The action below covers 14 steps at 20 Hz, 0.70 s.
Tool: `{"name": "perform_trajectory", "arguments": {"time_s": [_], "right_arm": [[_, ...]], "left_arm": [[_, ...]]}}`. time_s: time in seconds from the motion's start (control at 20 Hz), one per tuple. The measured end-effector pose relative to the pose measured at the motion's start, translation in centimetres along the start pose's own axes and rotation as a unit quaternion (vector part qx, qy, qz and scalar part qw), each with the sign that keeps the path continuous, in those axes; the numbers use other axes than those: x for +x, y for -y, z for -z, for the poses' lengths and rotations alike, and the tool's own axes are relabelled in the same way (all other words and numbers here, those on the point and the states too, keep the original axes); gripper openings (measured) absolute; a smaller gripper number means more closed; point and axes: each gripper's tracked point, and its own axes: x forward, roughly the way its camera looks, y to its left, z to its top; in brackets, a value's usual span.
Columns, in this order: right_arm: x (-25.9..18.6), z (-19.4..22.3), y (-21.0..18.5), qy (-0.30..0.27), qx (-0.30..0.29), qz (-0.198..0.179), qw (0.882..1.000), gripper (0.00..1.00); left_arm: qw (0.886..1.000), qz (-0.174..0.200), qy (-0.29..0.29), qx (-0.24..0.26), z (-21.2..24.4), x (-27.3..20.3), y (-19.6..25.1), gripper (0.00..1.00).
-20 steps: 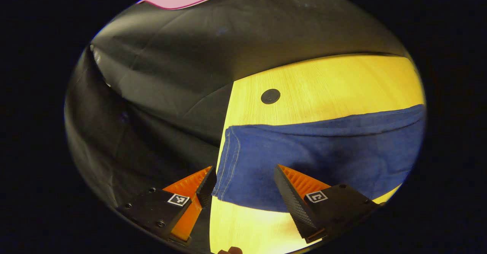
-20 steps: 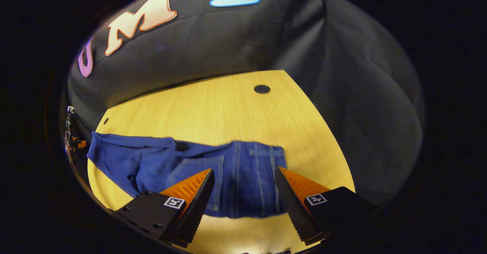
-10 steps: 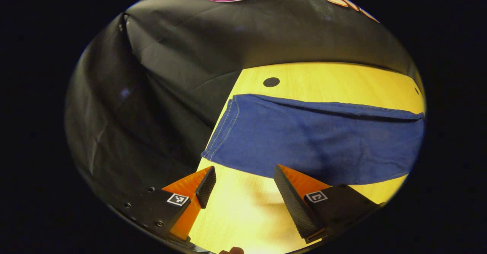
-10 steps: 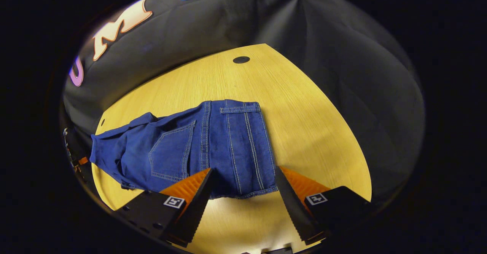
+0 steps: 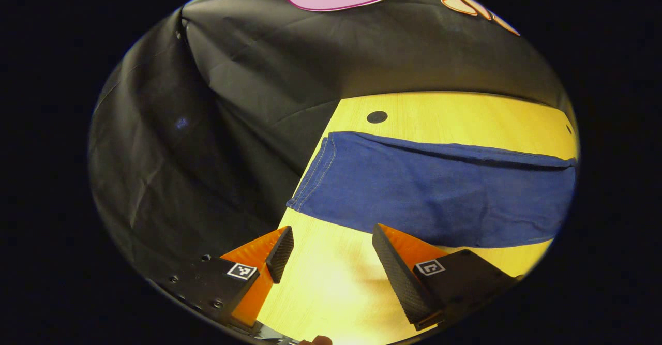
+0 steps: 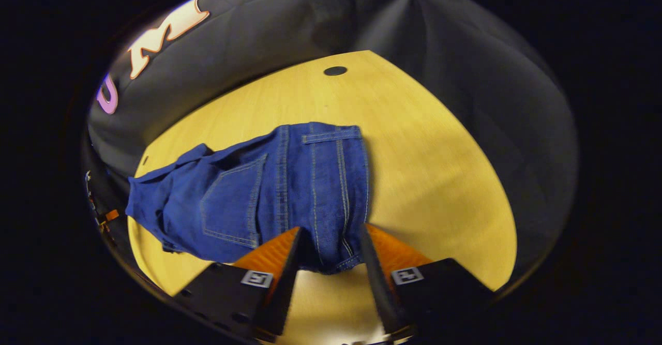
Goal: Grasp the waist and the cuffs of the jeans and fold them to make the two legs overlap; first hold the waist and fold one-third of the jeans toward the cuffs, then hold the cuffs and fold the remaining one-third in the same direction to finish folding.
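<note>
Left gripper view: the jeans [image 5: 434, 190] lie flat on the wooden table [image 5: 465, 115], a blue band crossing the centre and right of the frame. Their stitched cuff edge [image 5: 313, 171] sits at centre left, close to the table's left edge. A dark round hole [image 5: 377, 117] in the tabletop lies just above the cuff end. The left gripper [image 5: 328, 244], at the bottom of the frame, is spread wide over bare wood below the denim and grips nothing.

Right gripper view: the waist end of the jeans [image 6: 315, 179] occupies the centre, with a back pocket [image 6: 230, 205] at centre left and a belt loop [image 6: 331, 136] near the upper edge of the cloth. The legs trail toward the left edge. The right gripper [image 6: 328, 244], at bottom centre, has its fingers drawn partly together on either side of the bunched near corner of the waistband [image 6: 336, 262]; whether both press the cloth cannot be told. No containers stand on the table [image 6: 439, 169].
</note>
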Motion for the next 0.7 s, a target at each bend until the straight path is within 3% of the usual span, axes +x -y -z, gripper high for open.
{"name": "perform_trajectory", "arguments": {"time_s": [0.05, 0.1, 0.35, 0.4, 0.7], "right_arm": [[0.0, 0.0, 0.1, 0.001, -0.010, 0.001, 1.000, 0.58], [-0.1, 0.2, 0.0, -0.003, -0.012, -0.003, 1.000, 0.61], [-0.4, 0.1, -0.5, 0.001, 0.001, -0.003, 1.000, 0.34], [-0.1, 0.1, -0.4, 0.005, -0.002, -0.001, 1.000, 0.25], [-1.7, -1.1, 1.5, 0.016, 0.057, 0.022, 0.998, 0.04]], "left_arm": [[1.000, 0.005, -0.002, 0.000, 0.0, 0.1, 0.0, 0.95], [1.000, 0.007, -0.003, 0.002, -0.1, 0.0, 0.0, 0.95], [1.000, 0.017, -0.014, 0.000, -0.1, -0.1, 0.3, 0.95], [1.000, 0.019, -0.017, 0.000, -0.1, -0.2, 0.3, 0.95], [0.999, 0.031, -0.019, -0.006, -0.2, -0.2, 0.5, 0.95]]}}
